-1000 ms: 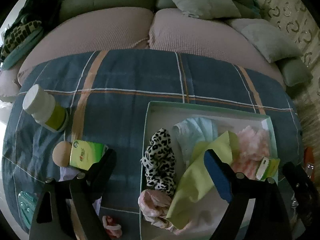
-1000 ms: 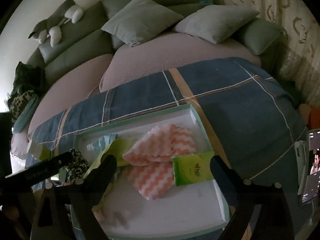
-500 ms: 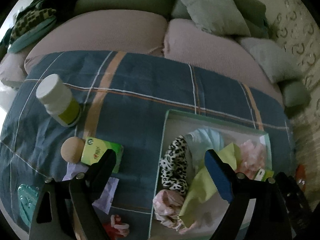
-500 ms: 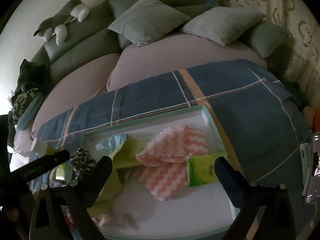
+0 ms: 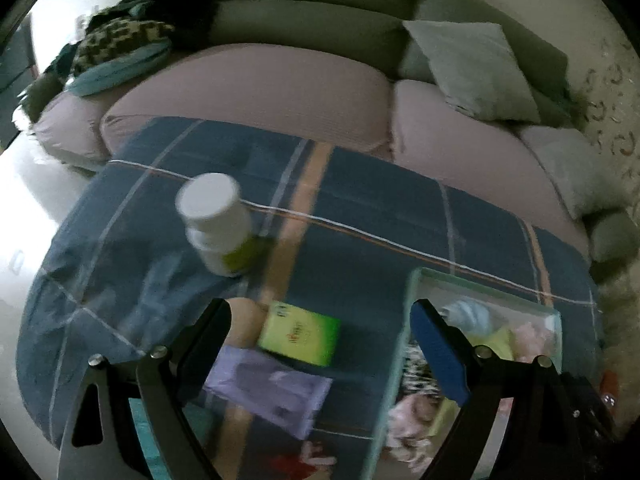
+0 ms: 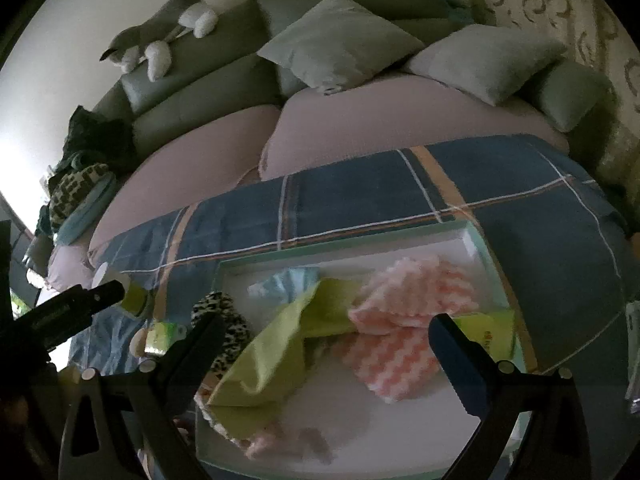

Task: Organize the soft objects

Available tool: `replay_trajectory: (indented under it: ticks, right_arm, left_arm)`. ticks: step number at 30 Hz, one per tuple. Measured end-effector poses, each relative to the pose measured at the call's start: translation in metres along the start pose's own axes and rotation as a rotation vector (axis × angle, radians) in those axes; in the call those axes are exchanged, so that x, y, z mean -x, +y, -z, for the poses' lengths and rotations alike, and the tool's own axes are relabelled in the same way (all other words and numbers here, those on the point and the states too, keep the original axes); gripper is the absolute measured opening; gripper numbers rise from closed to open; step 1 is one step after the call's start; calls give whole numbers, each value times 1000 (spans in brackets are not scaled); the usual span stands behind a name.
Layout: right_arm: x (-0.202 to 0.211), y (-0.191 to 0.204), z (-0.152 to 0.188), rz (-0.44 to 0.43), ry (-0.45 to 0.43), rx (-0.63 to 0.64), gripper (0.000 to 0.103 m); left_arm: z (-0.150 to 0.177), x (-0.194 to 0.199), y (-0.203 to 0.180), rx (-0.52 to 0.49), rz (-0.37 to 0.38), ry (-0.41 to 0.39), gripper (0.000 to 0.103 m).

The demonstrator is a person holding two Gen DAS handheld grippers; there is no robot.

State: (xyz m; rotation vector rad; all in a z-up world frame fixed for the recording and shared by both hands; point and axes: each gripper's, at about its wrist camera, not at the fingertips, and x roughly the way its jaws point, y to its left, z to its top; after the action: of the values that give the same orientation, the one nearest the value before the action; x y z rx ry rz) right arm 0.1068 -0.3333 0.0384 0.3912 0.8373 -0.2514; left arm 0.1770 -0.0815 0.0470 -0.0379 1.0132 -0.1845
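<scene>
A shallow mint-rimmed white tray [image 6: 400, 236] lies on a blue plaid cloth [image 5: 360, 248]. It holds a lime cloth [image 6: 280, 356], a pink zigzag cloth [image 6: 404, 320], a pale blue cloth [image 6: 288, 284], a leopard scrunchie [image 6: 224, 320] and a green tissue pack [image 6: 488, 332]. My left gripper [image 5: 320, 328] is open above a second green tissue pack [image 5: 300, 334] and a lilac cloth [image 5: 276, 392], left of the tray [image 5: 404, 344]. My right gripper [image 6: 324, 344] is open and empty over the tray.
A white bottle [image 5: 218, 224] stands on the plaid cloth. A tan ball [image 5: 244, 322] sits beside the tissue pack. A red-and-pink item [image 5: 304, 458] lies near the bottom edge. Grey cushions [image 6: 340, 48] and a plush toy [image 6: 160, 40] are on the sofa behind.
My left gripper has swung left, away from the tray and over the tissue pack and lilac cloth. My right gripper has drifted slightly. Both stay open.
</scene>
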Motion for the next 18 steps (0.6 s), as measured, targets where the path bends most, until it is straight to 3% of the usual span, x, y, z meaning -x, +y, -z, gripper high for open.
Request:
replay_trajectory:
  ticks: [7, 18]
  right_arm:
    - [-5, 23, 4, -37, 7, 30, 103]
    - [-13, 77, 17, -132, 24, 127, 103]
  left_arm:
    - [-4, 3, 50, 72, -96, 3, 91]
    - [0, 10, 100, 155, -124, 6, 91]
